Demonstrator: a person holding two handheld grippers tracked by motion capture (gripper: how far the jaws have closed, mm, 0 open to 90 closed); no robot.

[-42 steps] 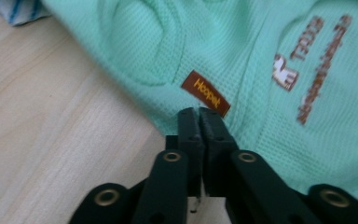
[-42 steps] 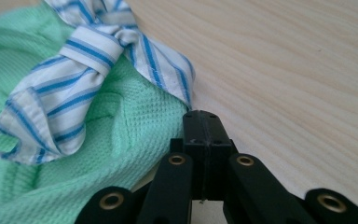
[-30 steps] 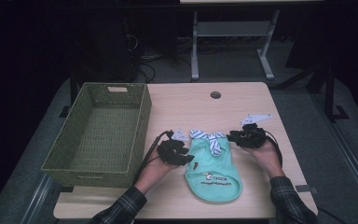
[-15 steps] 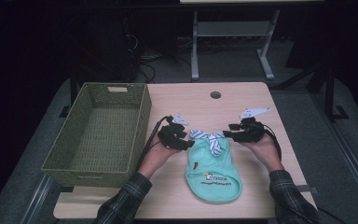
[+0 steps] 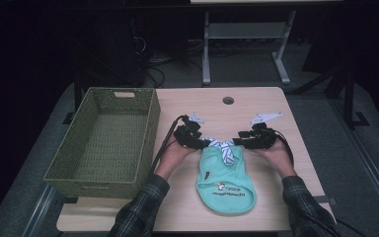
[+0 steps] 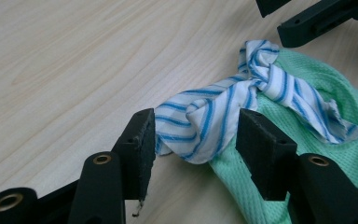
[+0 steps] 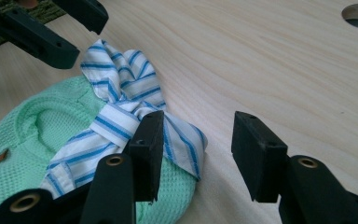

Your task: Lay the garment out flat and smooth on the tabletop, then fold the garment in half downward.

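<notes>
A mint-green mesh garment (image 5: 224, 180) lies flat on the wooden table (image 5: 276, 202), its blue-and-white striped straps (image 5: 225, 148) knotted at its far end. My left gripper (image 5: 205, 143) is open around the left strap end (image 6: 200, 130); its jaws have just been opening and the pads (image 6: 142, 140) stand off the cloth. My right gripper (image 5: 239, 143) is open too, its jaws also just opened. The other strap end (image 7: 182, 140) lies beside its left pad (image 7: 151, 149), with bare table in the rest of the gap. The green mesh (image 7: 32, 135) spreads out to the left there.
A woven green basket (image 5: 150, 123) with nothing in it stands on the table's left side. A round cable hole (image 5: 228, 100) sits at the far middle. A white metal frame (image 5: 205, 54) stands on the floor beyond the table.
Both grippers have opened and let go of the strap ends. The left hand has moved away from the person, toward the knot. The right hand has hardly shifted.
</notes>
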